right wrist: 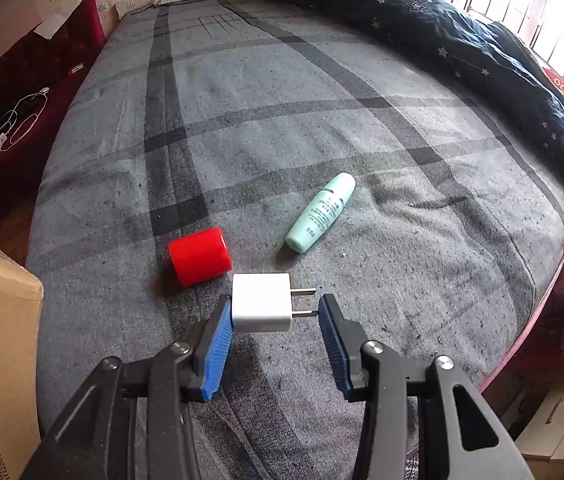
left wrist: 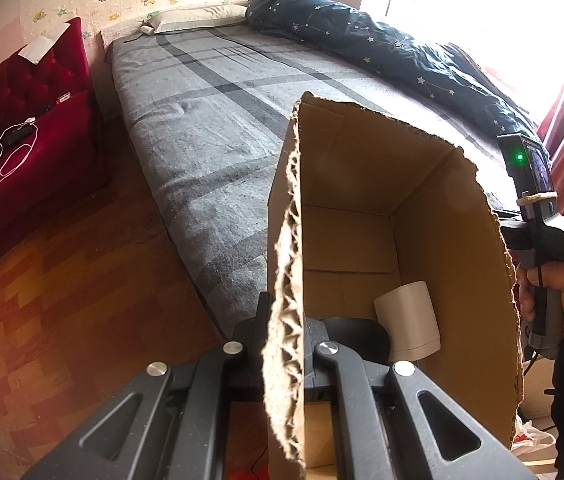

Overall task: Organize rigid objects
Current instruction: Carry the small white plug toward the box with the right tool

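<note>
Our left gripper [left wrist: 286, 350] pinches the cardboard box [left wrist: 422, 208] wall while our right gripper [right wrist: 273, 320] clamps a white charger [right wrist: 261, 302] above the bed [right wrist: 282, 120].

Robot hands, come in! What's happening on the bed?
Left gripper clamped on torn cardboard box wall. Right gripper holding white plug charger, lifted. Red cylinder, mint bottle waiting. Nothing blocking.

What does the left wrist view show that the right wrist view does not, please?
Only the left wrist view shows the inside of the cardboard box, with a white cylinder lying in it, and the left claw shut on the box's torn wall. Only the right wrist view shows the right claw holding the white charger, the red cylinder and the mint tube. Both show the grey bed.
</note>
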Demonstrator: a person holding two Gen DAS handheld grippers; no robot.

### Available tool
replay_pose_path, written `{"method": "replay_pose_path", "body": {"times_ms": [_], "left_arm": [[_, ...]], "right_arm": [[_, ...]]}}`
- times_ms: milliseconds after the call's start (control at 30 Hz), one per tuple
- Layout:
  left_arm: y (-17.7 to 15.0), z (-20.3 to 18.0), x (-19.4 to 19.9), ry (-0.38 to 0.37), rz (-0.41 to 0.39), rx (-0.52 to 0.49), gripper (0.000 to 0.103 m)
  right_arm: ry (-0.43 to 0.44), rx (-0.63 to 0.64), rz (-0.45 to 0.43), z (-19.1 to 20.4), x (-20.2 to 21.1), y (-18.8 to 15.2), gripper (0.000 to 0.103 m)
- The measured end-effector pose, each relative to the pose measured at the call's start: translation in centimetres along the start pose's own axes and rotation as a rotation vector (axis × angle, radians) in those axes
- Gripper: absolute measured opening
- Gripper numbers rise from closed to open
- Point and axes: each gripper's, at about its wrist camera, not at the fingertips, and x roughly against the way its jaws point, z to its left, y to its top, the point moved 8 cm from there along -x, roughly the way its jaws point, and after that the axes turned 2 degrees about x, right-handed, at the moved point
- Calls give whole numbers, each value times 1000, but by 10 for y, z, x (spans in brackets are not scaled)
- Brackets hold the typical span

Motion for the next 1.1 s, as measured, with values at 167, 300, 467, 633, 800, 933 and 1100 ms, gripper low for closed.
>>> {"method": "replay_pose_path", "body": {"times_ms": [167, 300, 467, 633, 800, 933, 1100], "left_arm": [[-3, -5, 3, -1, -1, -4, 7], [-3, -7, 6, 1, -6, -5, 7], [-3, -8, 6, 3, -5, -8, 7], [-3, -11, 6, 2, -3, -10, 7], [-2, -13, 5, 0, -4, -12, 7], [-2, -14, 4, -1, -1, -12, 7], [-2, -16, 2, -4, 6, -14, 7]], "right_arm": [[3, 1, 4, 0, 10, -5, 46], [4, 9, 3, 1, 21, -8, 46], [7, 32, -5, 6, 42, -11, 46], [14, 55, -39, 12, 71, -7, 46], [29, 67, -68, 18, 96, -2, 46], [39, 84, -94, 26, 115, 1, 46], [59, 118, -146, 41, 143, 7, 46]]}}
